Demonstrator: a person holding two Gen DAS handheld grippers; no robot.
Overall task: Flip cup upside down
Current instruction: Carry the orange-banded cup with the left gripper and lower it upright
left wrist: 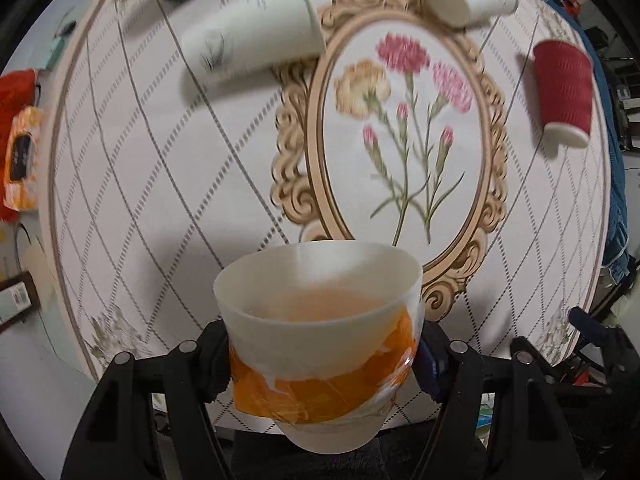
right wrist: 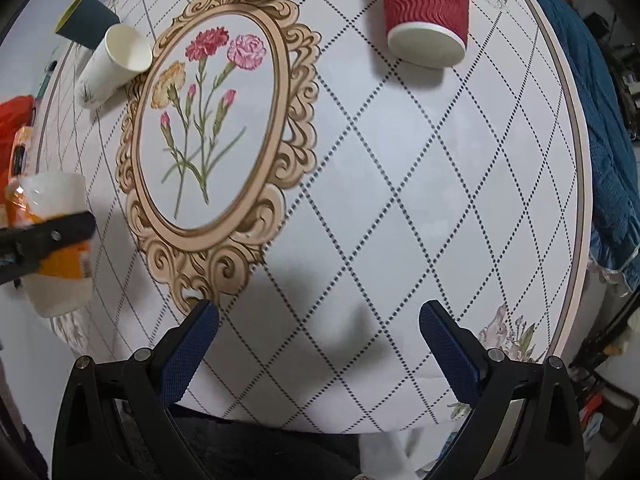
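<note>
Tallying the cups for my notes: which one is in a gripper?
The white cup with the orange band, clamped in the left gripper; the red, dark and plain white cups rest on the table.

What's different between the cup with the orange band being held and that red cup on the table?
The orange-banded cup is smooth, whitish and translucent, while the red cup is ribbed and opaque. The orange-banded cup is clamped in the left hand-held gripper, off the table, mouth away from the camera; the red cup rests untouched on the tablecloth. Both are tapered, handleless cups.
</note>
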